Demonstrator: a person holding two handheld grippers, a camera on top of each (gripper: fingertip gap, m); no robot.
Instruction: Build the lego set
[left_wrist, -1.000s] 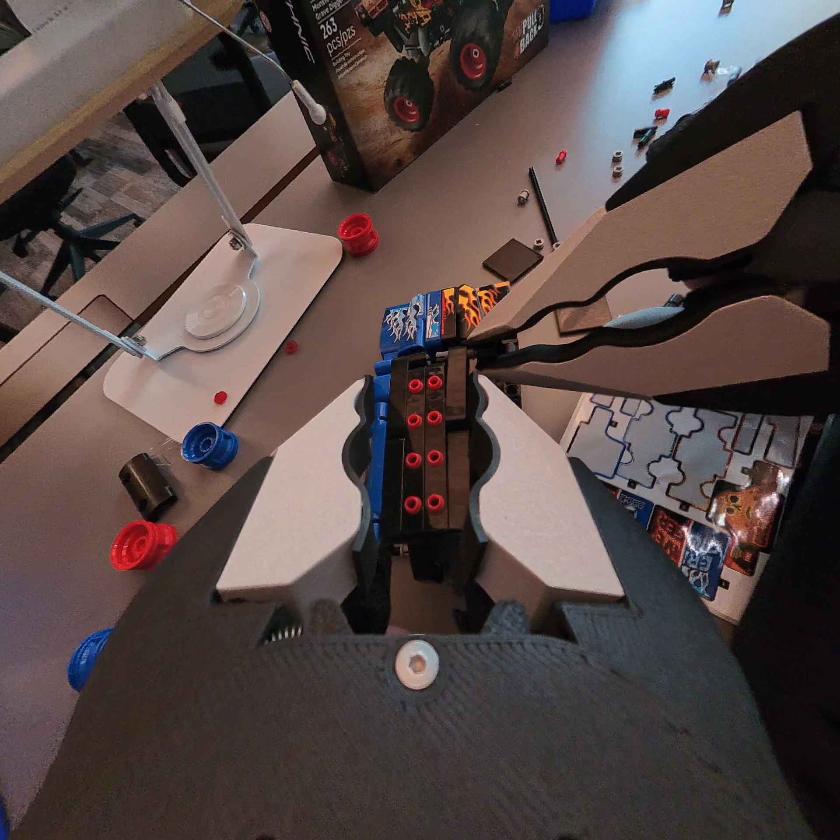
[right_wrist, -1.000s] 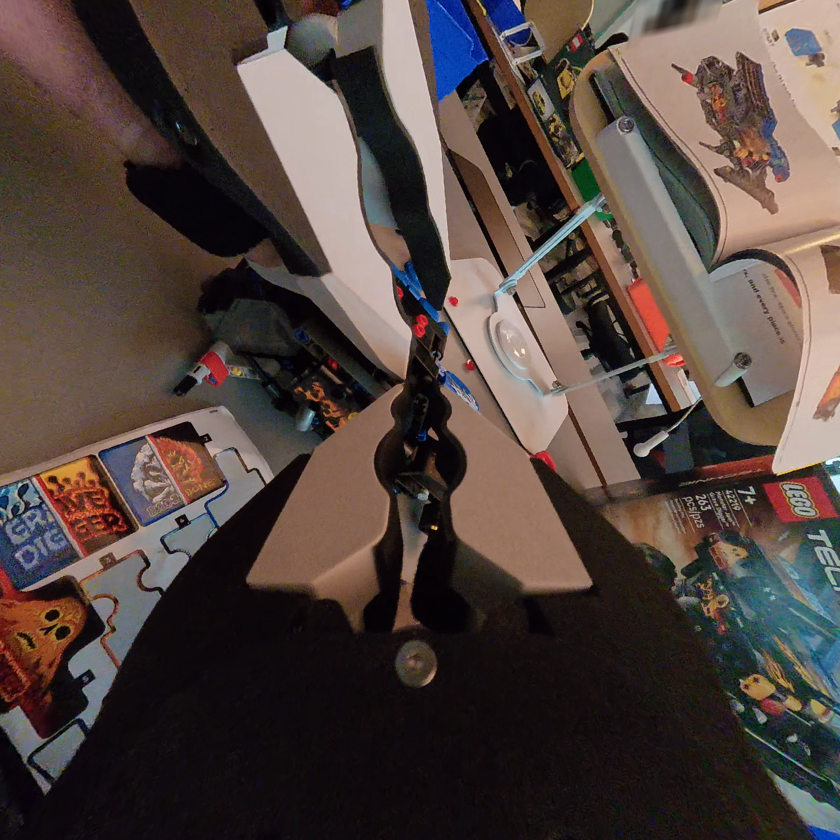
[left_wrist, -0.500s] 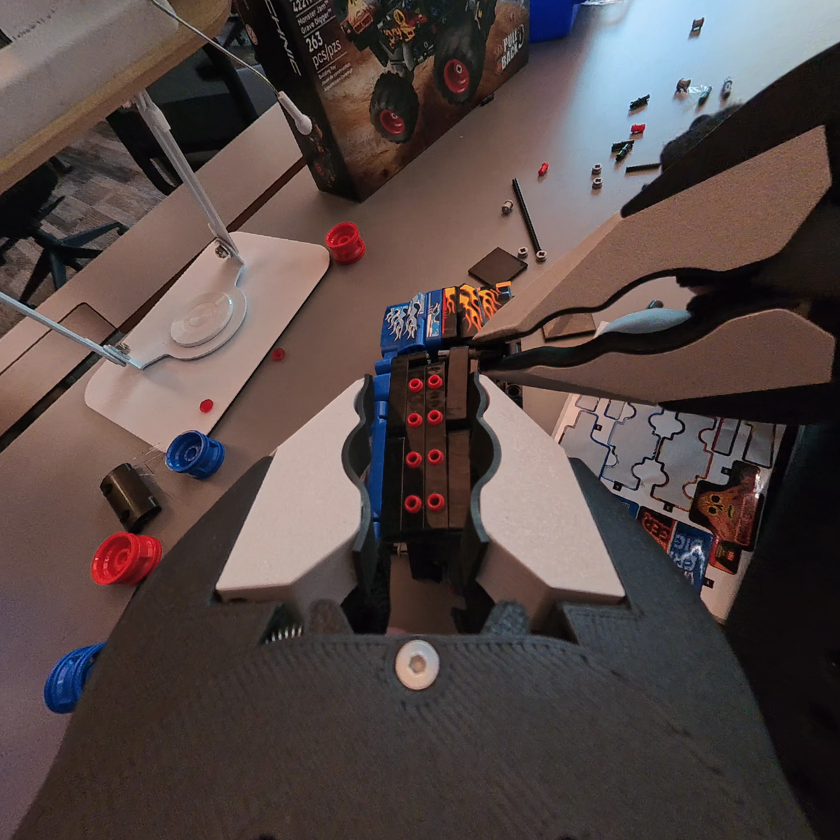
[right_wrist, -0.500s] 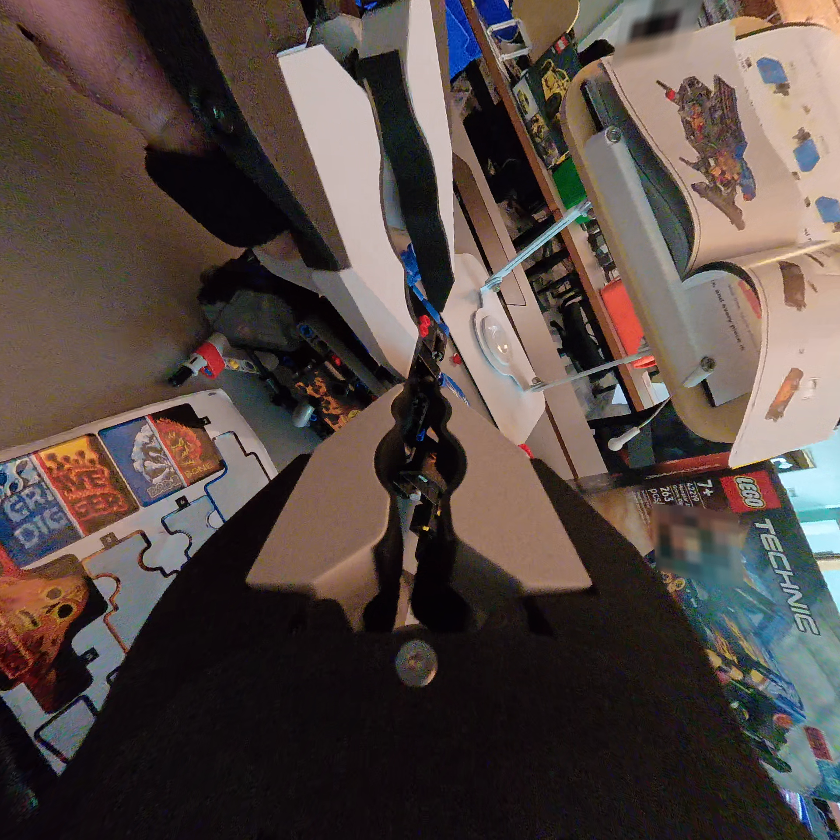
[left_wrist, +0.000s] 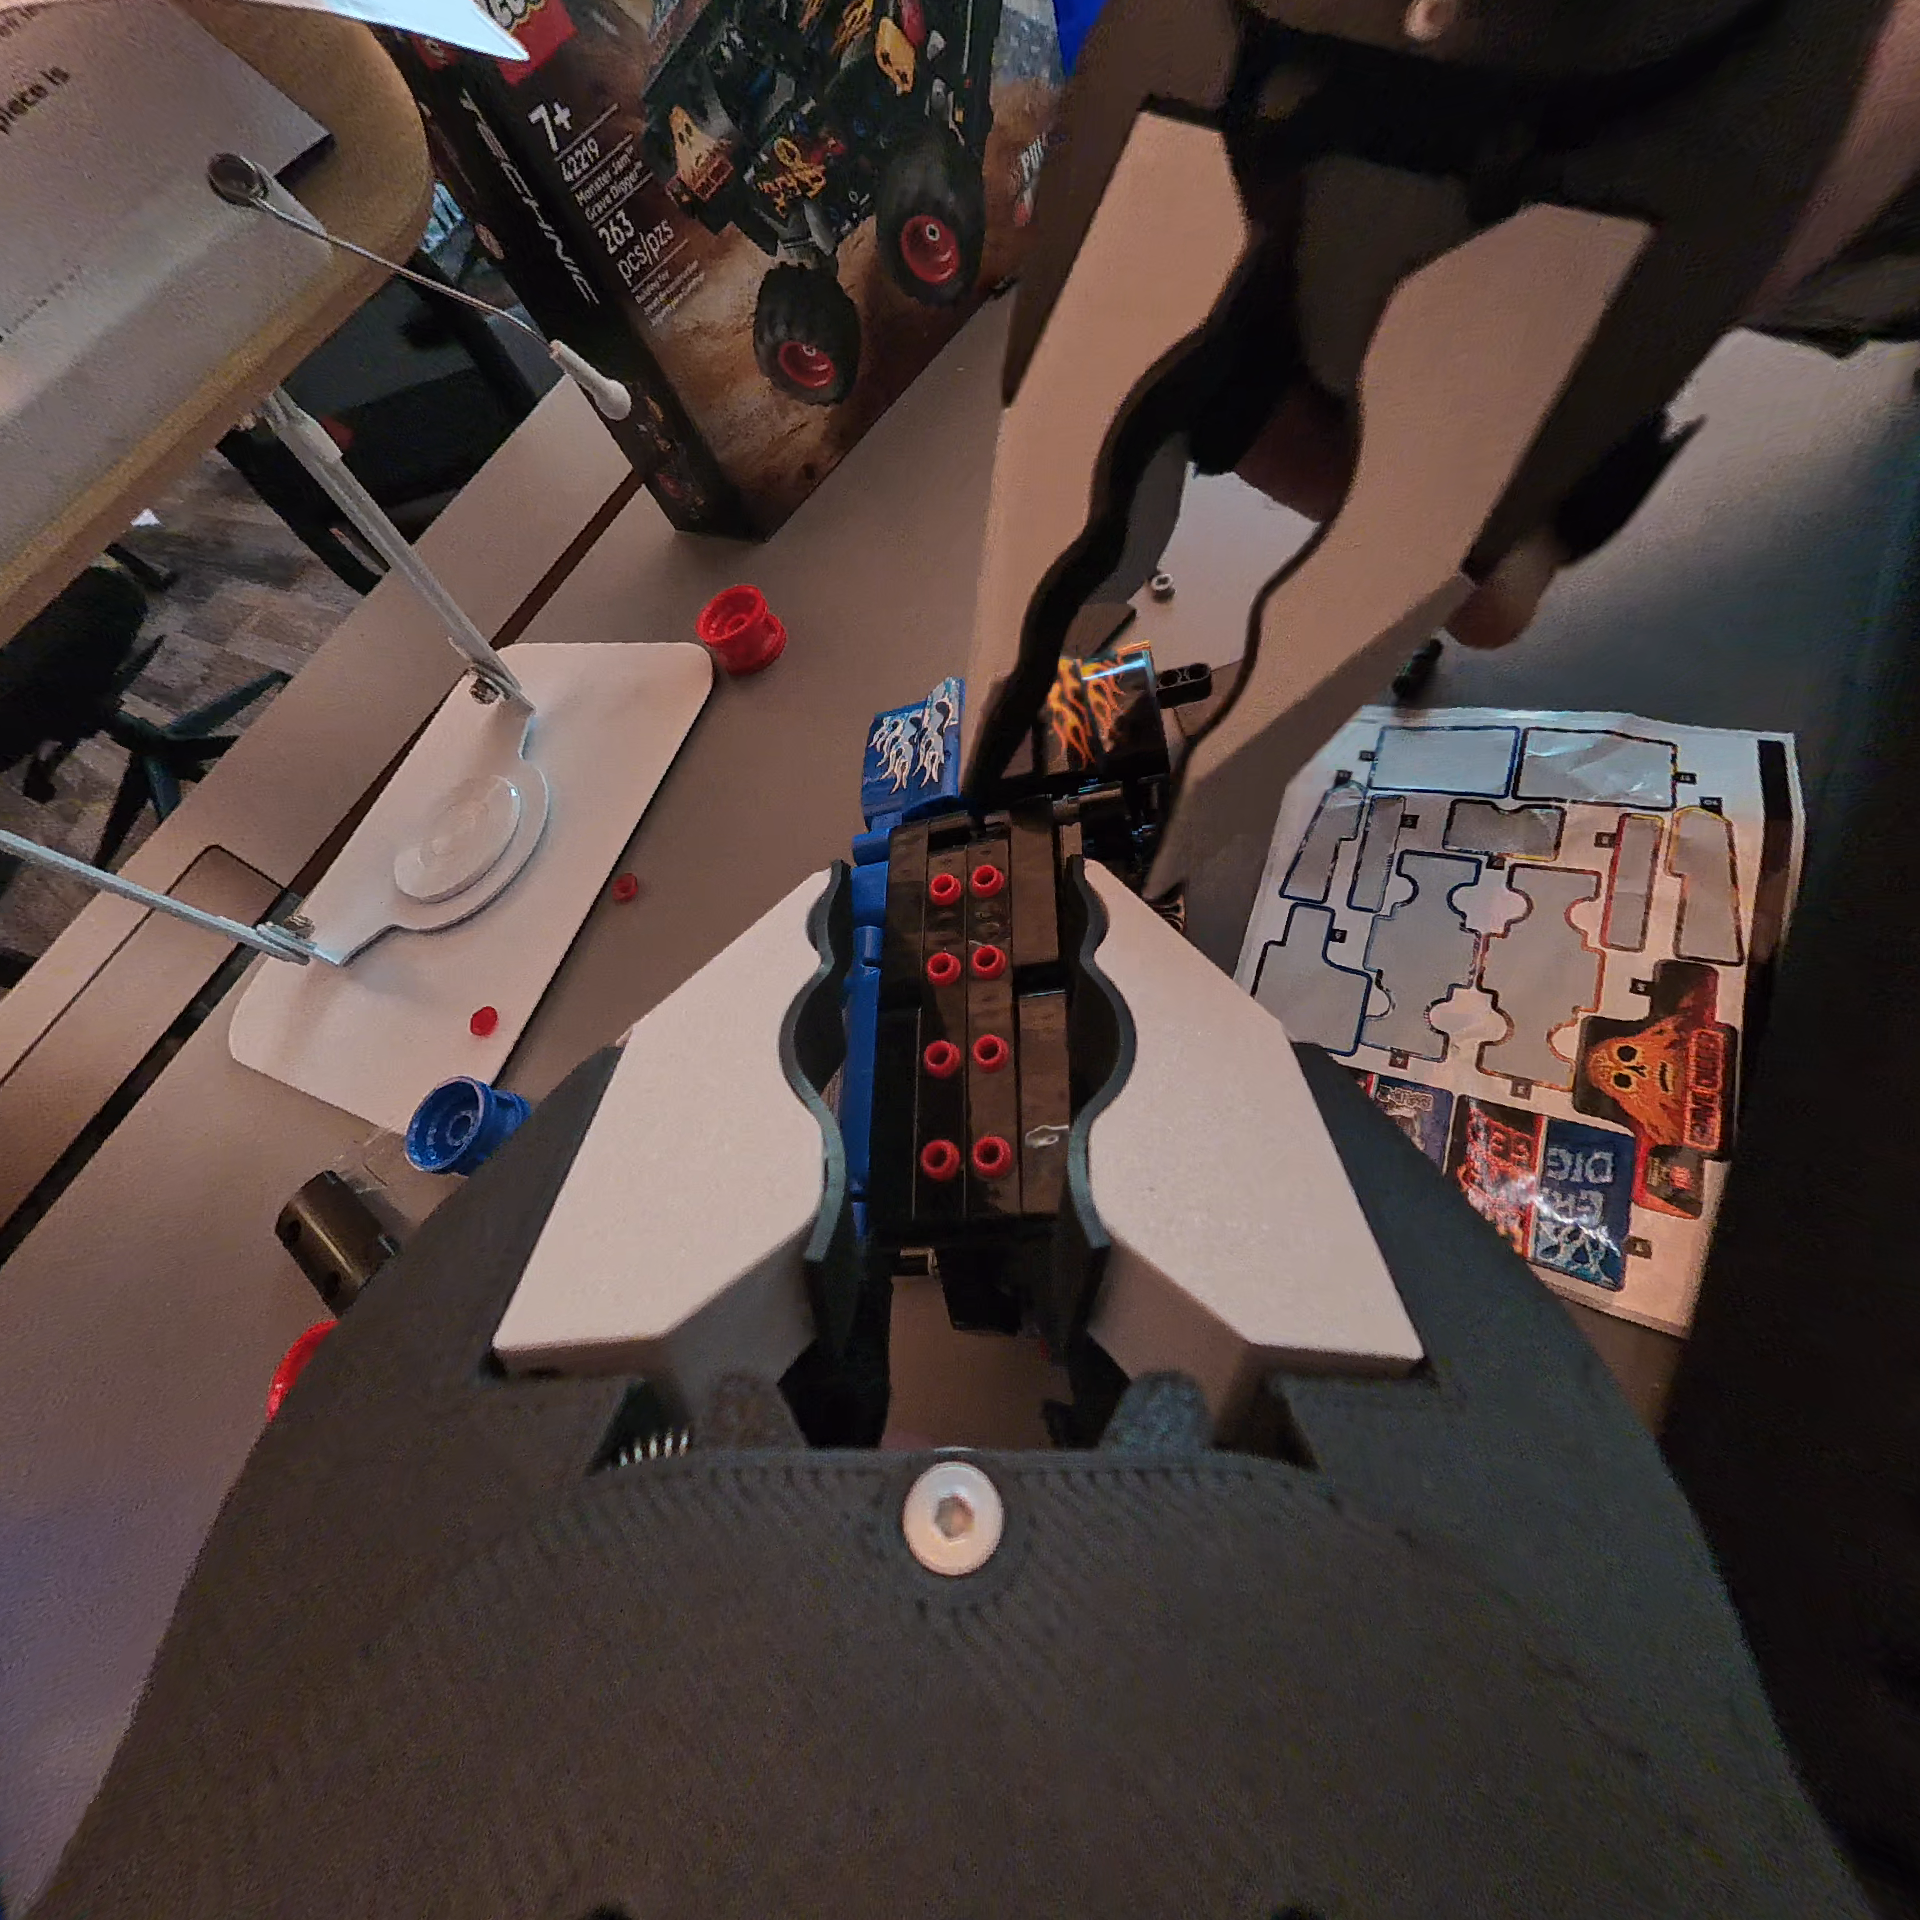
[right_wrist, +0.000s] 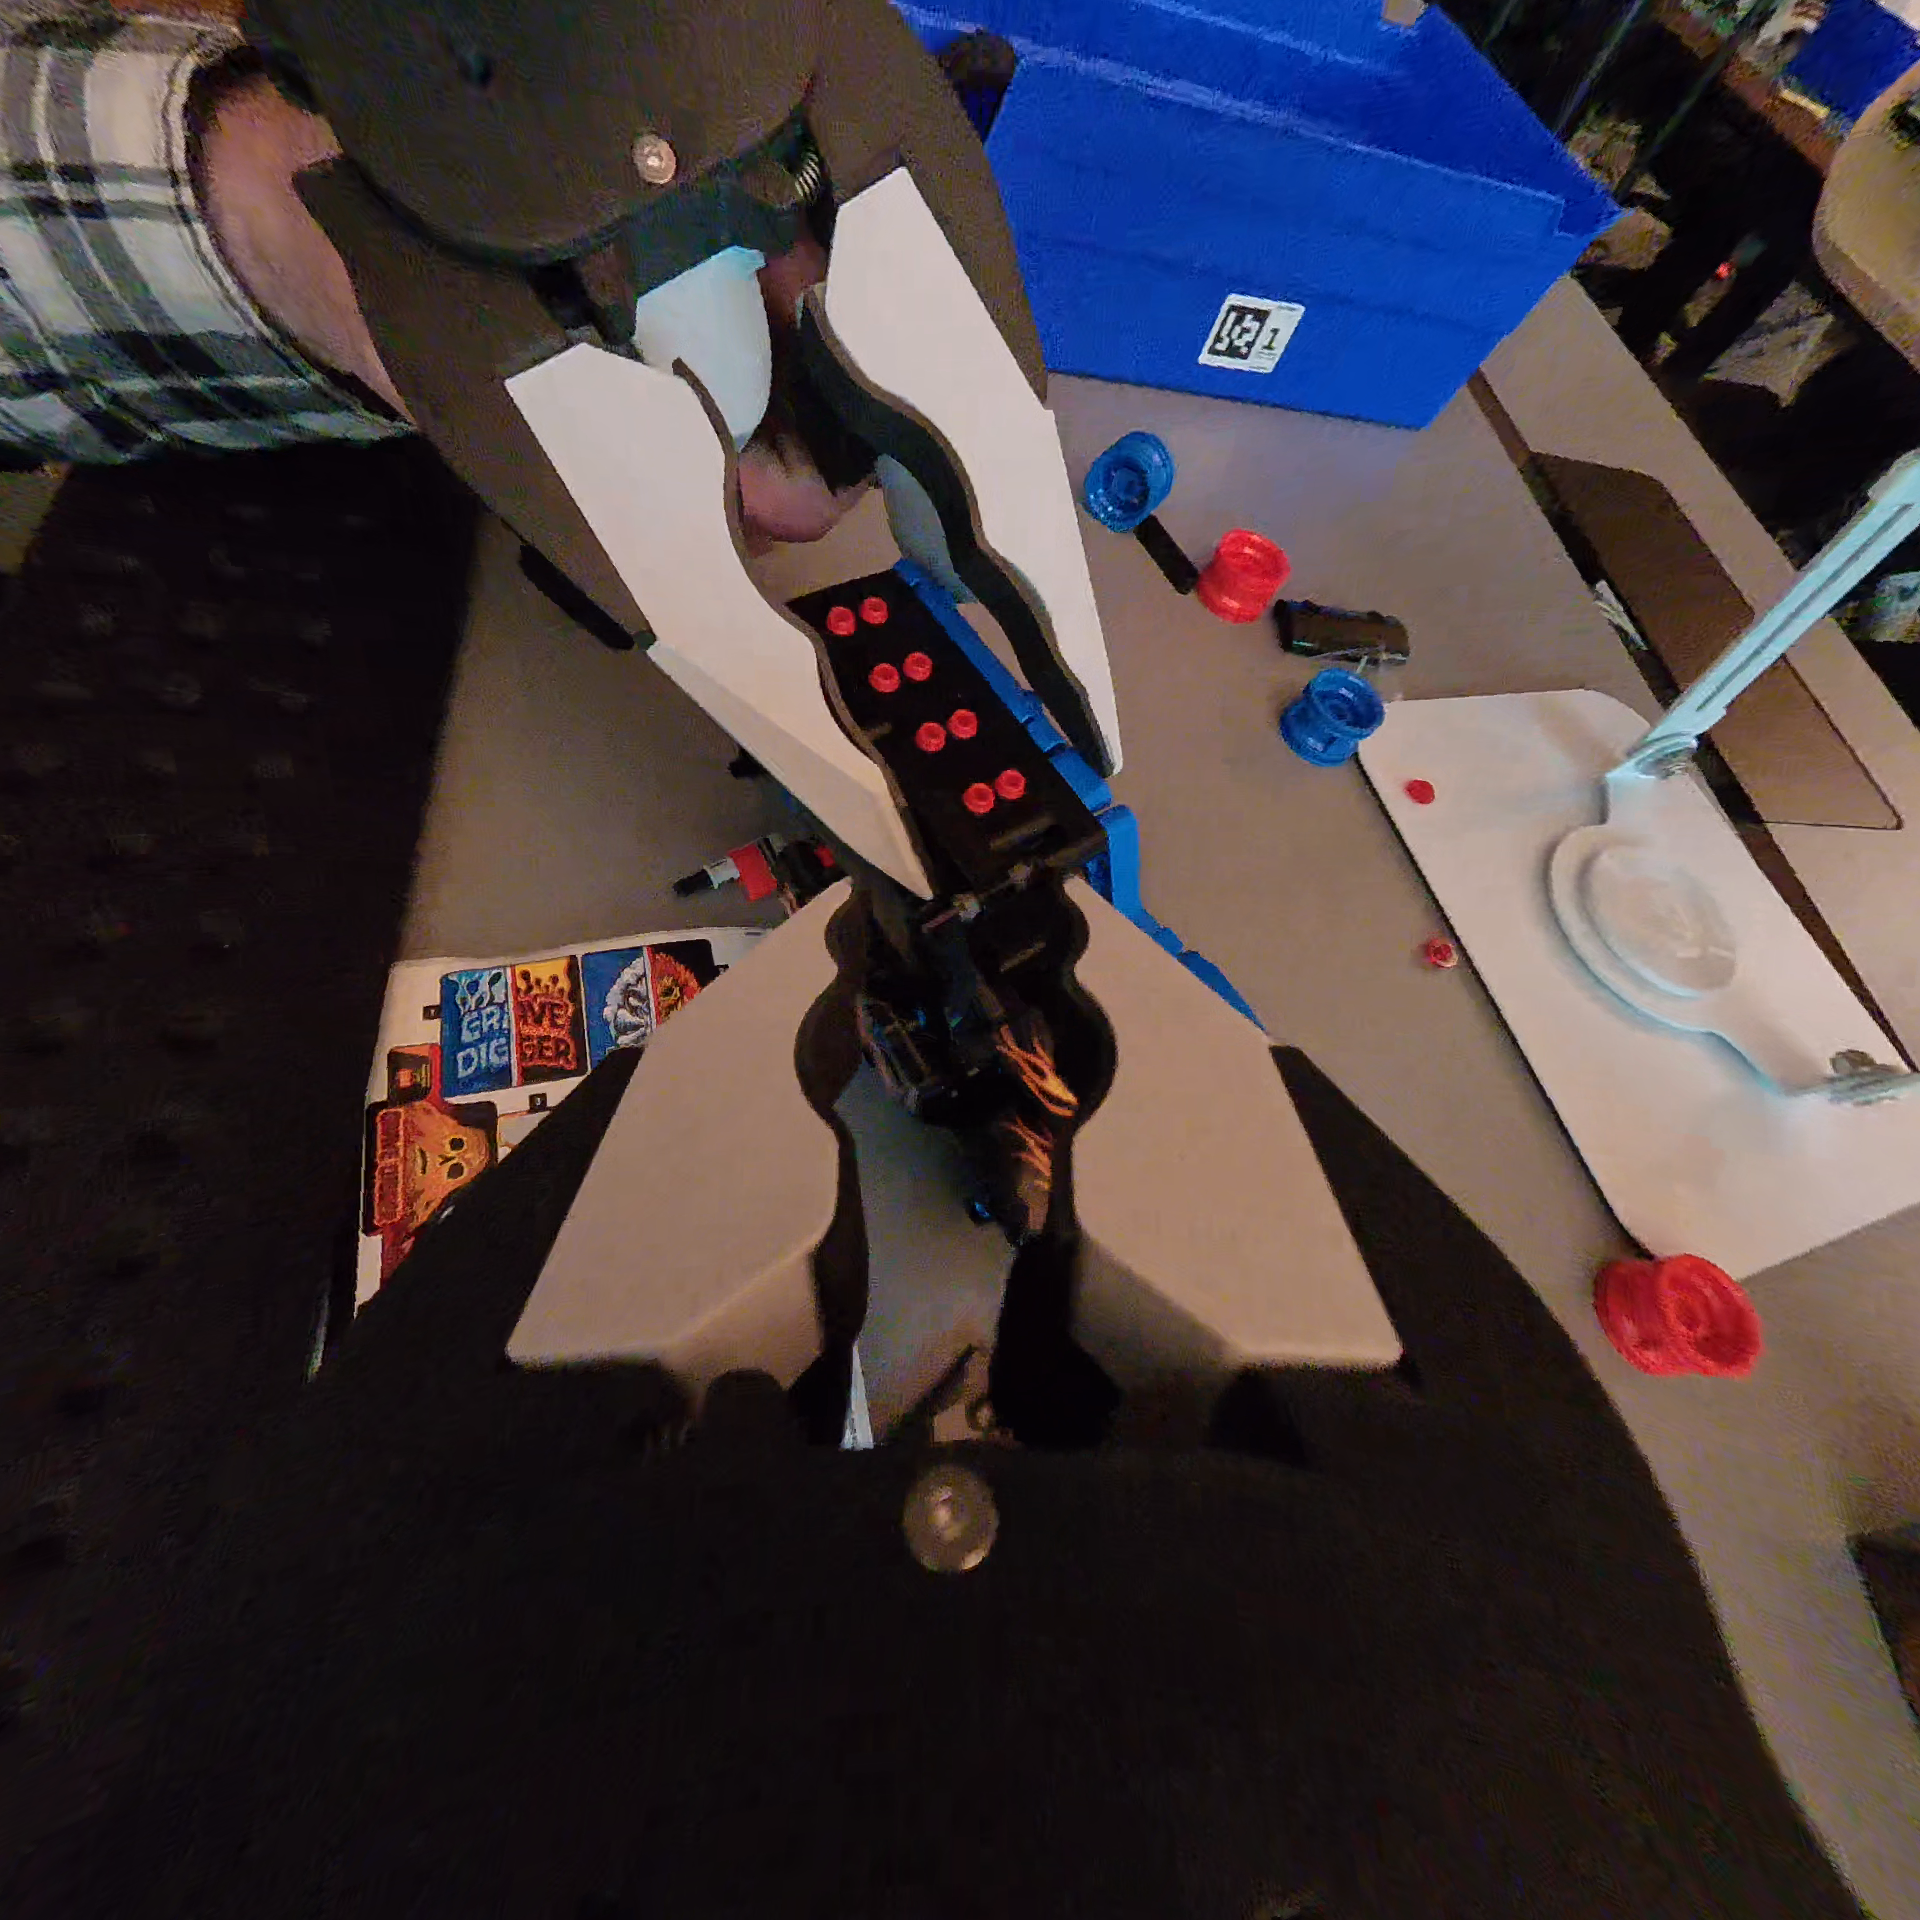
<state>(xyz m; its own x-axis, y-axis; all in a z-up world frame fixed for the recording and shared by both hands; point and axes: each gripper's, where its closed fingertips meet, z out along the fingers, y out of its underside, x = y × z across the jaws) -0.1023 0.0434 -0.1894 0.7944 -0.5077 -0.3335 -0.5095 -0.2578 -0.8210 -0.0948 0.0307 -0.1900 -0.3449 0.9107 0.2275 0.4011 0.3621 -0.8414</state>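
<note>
Black-blue lego chassis (left_wrist: 977, 1029) | long axis along left hand-held gripper (left_wrist: 961, 894) fingers

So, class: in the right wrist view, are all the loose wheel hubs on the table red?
No: two blue hubs lie on the table along with two red hubs.

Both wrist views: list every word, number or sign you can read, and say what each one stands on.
I do not copy out writing; these things bear it:
Set box: printed words and numbers, legible.
Sticker sheet: lettered stickers along its near edge.
Blue bin: white label with a square code and a digit.
Booklet page: a few words, cut off at the edge.
Lego model: flame stickers, no words.
</note>
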